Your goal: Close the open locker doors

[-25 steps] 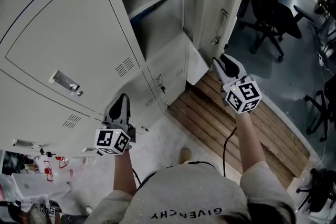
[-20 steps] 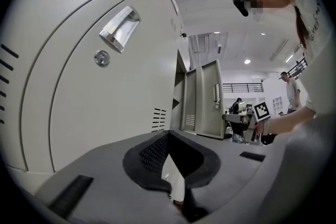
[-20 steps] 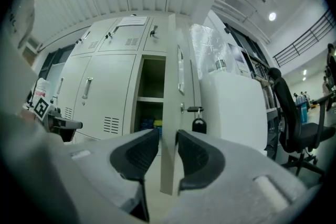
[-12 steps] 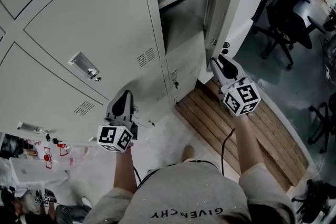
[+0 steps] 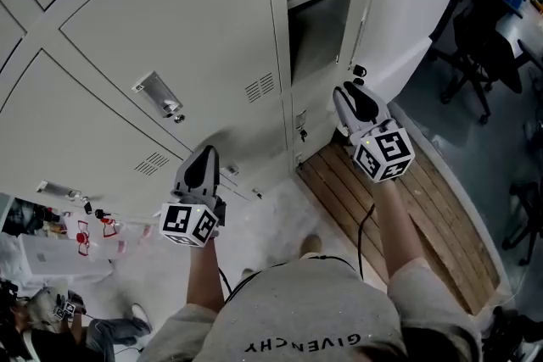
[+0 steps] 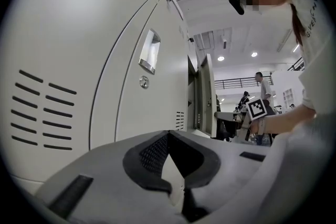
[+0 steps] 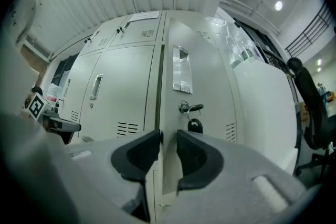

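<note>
Pale grey lockers (image 5: pixel 170 21) fill the left of the head view. One door (image 5: pixel 352 4) at the upper right stands partly open, showing a dark compartment (image 5: pixel 318 8) with a shelf. My right gripper (image 5: pixel 346 93) is at that door's free edge, just under its key (image 5: pixel 361 70). In the right gripper view the door's edge (image 7: pixel 160 86) lines up with the gap of my right gripper (image 7: pixel 168 136), with key and tag (image 7: pixel 193 115) just beyond; the jaws are closing, pads apart. My left gripper (image 5: pixel 197 157) (image 6: pixel 169 134) is shut and empty beside closed doors (image 6: pixel 105 76).
A wooden slatted platform (image 5: pixel 407 208) lies on the floor right of the lockers. A white cabinet (image 5: pixel 420 4) stands right behind the open door. Office chairs (image 5: pixel 488 38) are at the far right. Bags and clutter (image 5: pixel 51 242) sit low left.
The open door has swung nearer the cabinet and its opening looks narrower. My right gripper has moved left with the door's edge. The left gripper has hardly moved.
</note>
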### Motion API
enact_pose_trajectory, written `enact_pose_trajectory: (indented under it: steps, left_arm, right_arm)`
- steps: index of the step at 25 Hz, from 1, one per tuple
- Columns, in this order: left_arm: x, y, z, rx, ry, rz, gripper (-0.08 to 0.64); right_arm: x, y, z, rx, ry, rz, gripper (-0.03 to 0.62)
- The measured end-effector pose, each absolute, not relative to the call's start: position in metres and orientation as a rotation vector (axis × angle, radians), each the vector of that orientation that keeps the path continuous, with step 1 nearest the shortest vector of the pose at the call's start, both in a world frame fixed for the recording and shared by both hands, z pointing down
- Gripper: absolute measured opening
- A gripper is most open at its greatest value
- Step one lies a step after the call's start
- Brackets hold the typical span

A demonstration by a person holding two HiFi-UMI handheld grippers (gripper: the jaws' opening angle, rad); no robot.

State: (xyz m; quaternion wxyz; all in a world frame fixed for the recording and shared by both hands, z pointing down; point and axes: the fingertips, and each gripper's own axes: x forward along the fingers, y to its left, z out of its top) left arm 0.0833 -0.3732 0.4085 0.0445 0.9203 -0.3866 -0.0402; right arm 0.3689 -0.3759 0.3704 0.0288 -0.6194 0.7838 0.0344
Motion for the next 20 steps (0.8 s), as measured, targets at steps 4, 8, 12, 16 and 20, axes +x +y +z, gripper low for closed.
enact_pose_trajectory:
  steps: [4, 8, 12, 16, 20]
  left_arm:
    - [0.068, -0.371, 0.407, 2.79, -1.241, -0.109, -0.003]
    - [0.05, -0.368, 0.41, 2.756, -1.314, -0.098, -0.003]
    - [0.031, -0.365, 0.412, 2.701, -1.394, -0.091, -0.003]
    - [0.016, -0.365, 0.415, 2.669, -1.453, -0.106, -0.003]
    - [0.009, -0.363, 0.416, 2.643, -1.496, -0.105, -0.003]
  right_arm:
    - [0.355, -0.393, 0.37, -1.863, 2.448, 0.103, 0.094]
    - [0.343, -0.41, 0.372, -1.812, 2.487, 0.098, 0.094]
    - [0.333, -0.428, 0.376, -1.776, 2.527, 0.096, 0.094]
    - [0.325, -0.442, 0.377, -1.75, 2.561, 0.097, 0.094]
    - [0.319, -0.456, 0.38, -1.723, 2.588, 0.093, 0.094]
